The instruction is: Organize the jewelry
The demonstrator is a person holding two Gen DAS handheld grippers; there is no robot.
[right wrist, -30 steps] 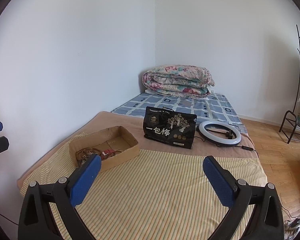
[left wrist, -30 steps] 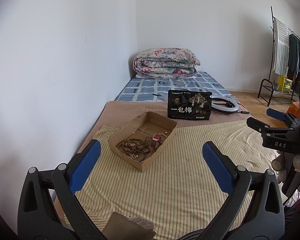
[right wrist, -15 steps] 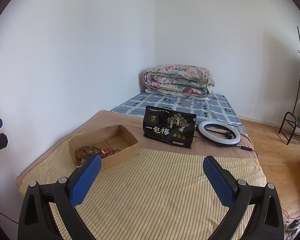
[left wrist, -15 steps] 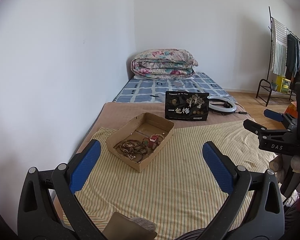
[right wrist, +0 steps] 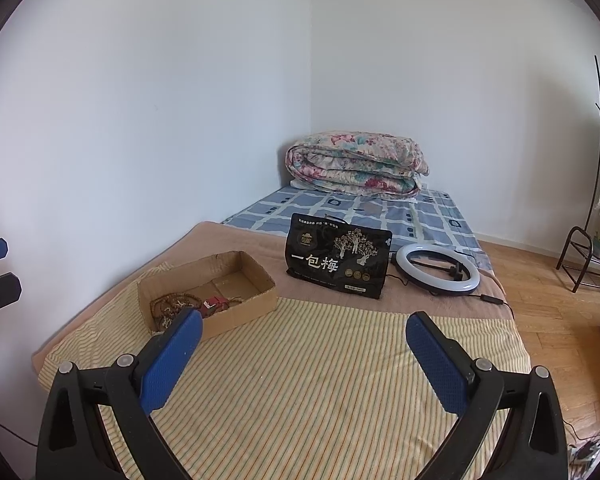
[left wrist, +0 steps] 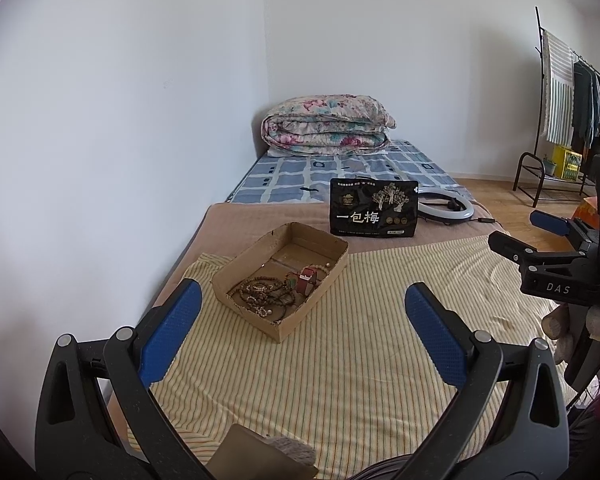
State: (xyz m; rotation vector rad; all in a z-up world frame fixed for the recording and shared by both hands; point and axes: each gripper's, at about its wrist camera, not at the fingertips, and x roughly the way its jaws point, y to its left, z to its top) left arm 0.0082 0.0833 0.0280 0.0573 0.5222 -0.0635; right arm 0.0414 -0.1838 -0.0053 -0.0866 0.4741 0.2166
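An open cardboard box (left wrist: 320,242) sits on the striped cloth on the bed; it also shows in the right wrist view (right wrist: 240,308). Inside lie brown bead strings (left wrist: 262,296) and a red watch (left wrist: 308,279), which also shows in the right wrist view (right wrist: 214,304). My left gripper (left wrist: 300,312) is open and empty, held above the cloth near the box. My right gripper (right wrist: 302,340) is open and empty, above the cloth to the right of the box; it shows at the right edge of the left wrist view (left wrist: 532,236).
A black snack bag (left wrist: 374,208) stands behind the box, with a ring light (right wrist: 436,268) beside it. A folded floral quilt (left wrist: 326,126) lies at the far end. A clothes rack (left wrist: 568,100) stands at the right. A brown flat object (left wrist: 260,456) lies under my left gripper.
The left view has shifted slightly, so the box sits a little lower and closer. The right gripper has edged a little nearer the bed. Both grippers stay open.
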